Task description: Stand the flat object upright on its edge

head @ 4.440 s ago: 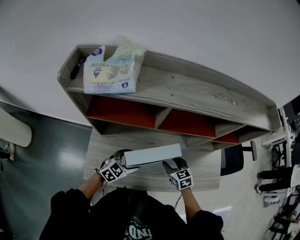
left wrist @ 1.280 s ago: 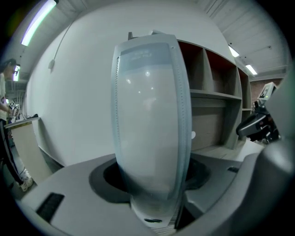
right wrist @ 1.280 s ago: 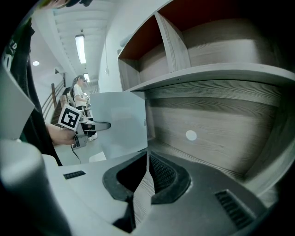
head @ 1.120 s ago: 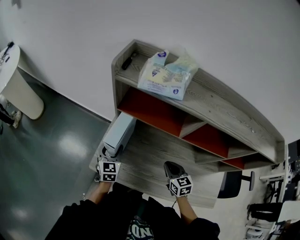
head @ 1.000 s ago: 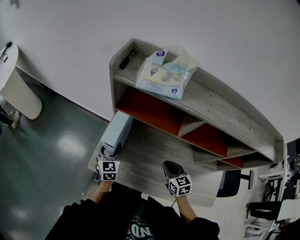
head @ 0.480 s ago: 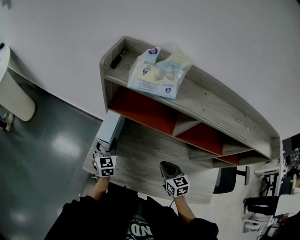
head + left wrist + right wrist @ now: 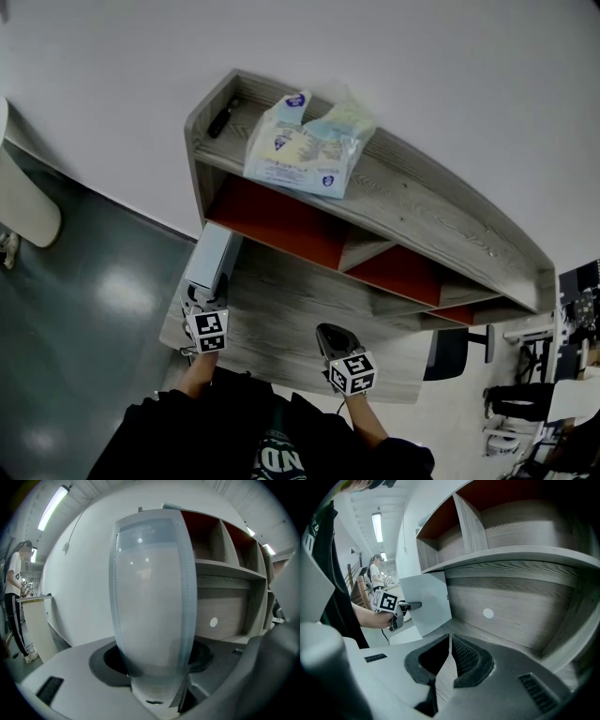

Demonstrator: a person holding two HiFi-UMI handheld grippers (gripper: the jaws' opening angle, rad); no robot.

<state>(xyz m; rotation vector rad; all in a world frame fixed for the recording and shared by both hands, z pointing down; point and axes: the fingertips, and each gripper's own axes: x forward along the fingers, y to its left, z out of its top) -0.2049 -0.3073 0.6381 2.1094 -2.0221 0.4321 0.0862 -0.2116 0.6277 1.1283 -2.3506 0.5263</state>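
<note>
**Box upright at the desk's left end, release pending**

The flat white box [image 7: 212, 260] is seen standing on a narrow edge at the left end of the desk [image 7: 281, 314], just beside the end wall of the shelf unit [image 7: 427, 230]. In the right gripper view its broad face [image 7: 427, 597] is turned sideways and its lower edge looks level with the desktop. Full contact can't be confirmed from here.

The box is clamped across its thickness by the left gripper [image 7: 201, 298], with the jaws spread wide to suit. It fills the gap between them in the left gripper view [image 7: 150, 602]. The right gripper [image 7: 326, 331] is parked over the middle of the desk, jaws pressed together with nothing between them [image 7: 449, 639].

Step judged: placement nearly done, with settle and let-go remaining.

Next move calls for:
- weight to be seated fully on the lower edge
- jaws to be eased apart evenly, so no sideways push is given
- the gripper to be drawn straight back, clear of both faces

Main risk: the footprint is narrow, so the box is likely to be tipped by a small nudge.
</note>
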